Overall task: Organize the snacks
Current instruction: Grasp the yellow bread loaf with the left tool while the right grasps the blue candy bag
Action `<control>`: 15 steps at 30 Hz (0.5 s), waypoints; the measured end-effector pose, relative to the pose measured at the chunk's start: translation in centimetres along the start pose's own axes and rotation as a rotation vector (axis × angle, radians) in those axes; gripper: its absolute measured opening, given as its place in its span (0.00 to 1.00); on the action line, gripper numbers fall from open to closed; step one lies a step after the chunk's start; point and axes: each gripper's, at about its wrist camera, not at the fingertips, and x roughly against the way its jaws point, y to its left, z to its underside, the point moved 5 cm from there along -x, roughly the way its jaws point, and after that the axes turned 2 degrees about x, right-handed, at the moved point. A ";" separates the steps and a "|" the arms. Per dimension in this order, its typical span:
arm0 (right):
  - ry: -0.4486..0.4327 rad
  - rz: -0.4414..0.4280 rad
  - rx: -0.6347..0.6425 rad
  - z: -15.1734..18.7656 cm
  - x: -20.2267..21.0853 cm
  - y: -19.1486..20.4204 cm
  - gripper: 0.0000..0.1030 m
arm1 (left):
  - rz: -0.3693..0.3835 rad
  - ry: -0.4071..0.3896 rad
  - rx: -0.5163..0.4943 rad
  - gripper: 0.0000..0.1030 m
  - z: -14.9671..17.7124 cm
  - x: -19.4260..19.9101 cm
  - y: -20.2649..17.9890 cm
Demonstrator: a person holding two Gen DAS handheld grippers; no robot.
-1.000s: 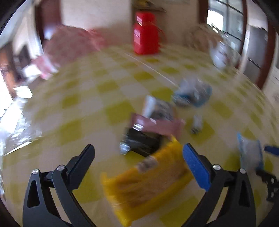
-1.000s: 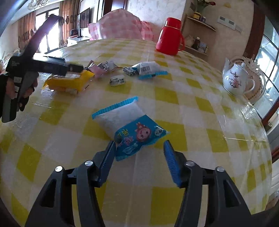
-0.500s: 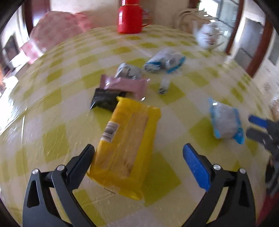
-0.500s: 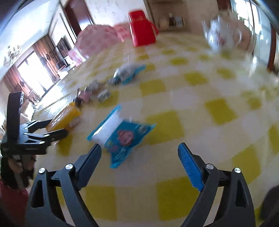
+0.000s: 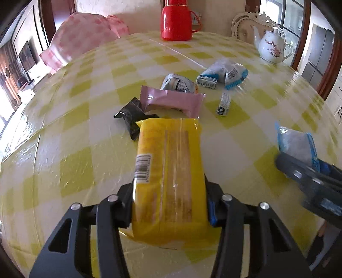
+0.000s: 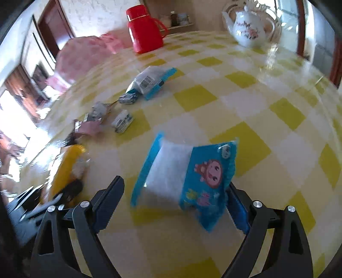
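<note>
My left gripper [image 5: 168, 205] is shut on a long yellow snack pack [image 5: 168, 166], both fingers pressed against its near end. Beyond it lie a pink wrapper [image 5: 173, 101], a black wrapper [image 5: 130, 115], a silver packet [image 5: 177, 83], a small white-blue candy [image 5: 223, 104] and a white-blue bag [image 5: 226, 72]. My right gripper [image 6: 175, 196] is open around a blue cartoon snack bag [image 6: 186, 171]; the right finger touches its edge, the left finger stands apart. The yellow pack [image 6: 66, 169] shows at left in the right wrist view. The right gripper also shows in the left wrist view [image 5: 310, 181].
The round table has a yellow-and-white checked cloth [image 5: 85, 96]. A red thermos jug [image 5: 176, 20] stands at the far side, a white teapot [image 5: 272, 46] at the far right. A pink-covered chair [image 5: 83, 42] is beyond the table's far left.
My left gripper moved forward and closed on the yellow pack. My right gripper moved in so the blue bag now lies between its fingers.
</note>
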 end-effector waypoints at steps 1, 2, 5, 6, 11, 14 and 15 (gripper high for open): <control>-0.001 0.042 0.032 -0.3 -0.5 0.4 0.85 | -0.004 -0.004 0.000 0.49 0.1 0.0 -0.1; 0.007 0.088 0.084 -0.4 -1.1 1.0 0.85 | -0.006 -0.006 -0.001 0.49 0.1 0.0 -0.2; -0.007 0.080 0.218 -0.8 -1.4 1.6 0.71 | -0.002 -0.017 0.007 0.49 0.1 0.0 -0.1; -0.022 0.073 0.254 -0.8 -1.0 1.3 0.61 | -0.004 -0.020 0.006 0.49 0.2 0.0 -0.1; -0.110 0.093 0.276 -0.6 1.4 -1.0 0.56 | -0.005 -0.022 0.011 0.48 0.2 0.0 -0.2; -0.158 0.079 0.269 -0.2 2.8 -1.5 0.56 | -0.007 -0.029 0.012 0.47 0.2 0.1 -0.3; -0.176 0.045 0.256 -0.1 3.3 -1.4 0.56 | -0.005 -0.031 0.013 0.47 0.2 0.1 -0.3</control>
